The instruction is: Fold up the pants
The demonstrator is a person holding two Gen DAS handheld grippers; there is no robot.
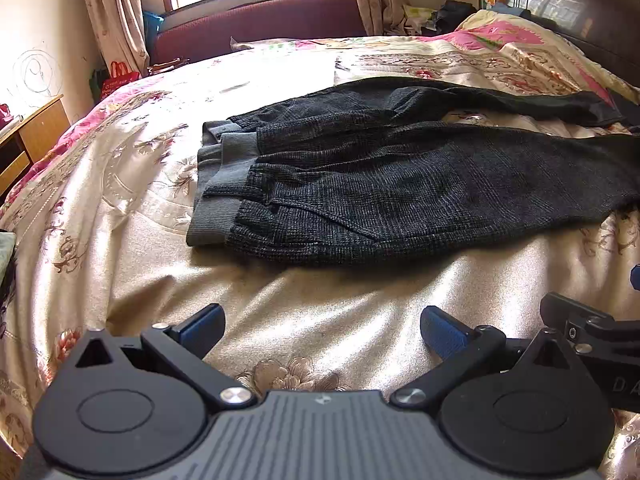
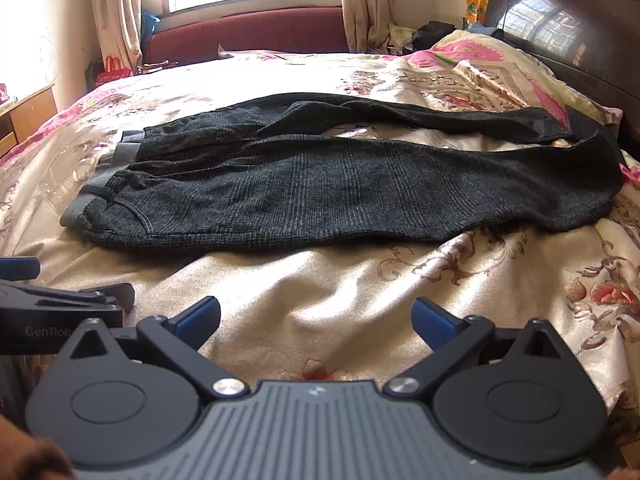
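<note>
Dark grey checked pants lie spread across the bed, their grey ribbed waistband to the left and both legs running off to the right. The same pants fill the middle of the right wrist view, the far leg angled away from the near one. My left gripper hovers open over bare bedspread, well short of the pants' near edge. My right gripper is open too, nothing between its blue pads, just in front of the near leg. The two grippers sit side by side.
A floral satin bedspread covers the bed. A dark headboard stands at the right, a maroon sofa under the window behind, and a wooden cabinet at the left. A pink quilt is bunched at the far right.
</note>
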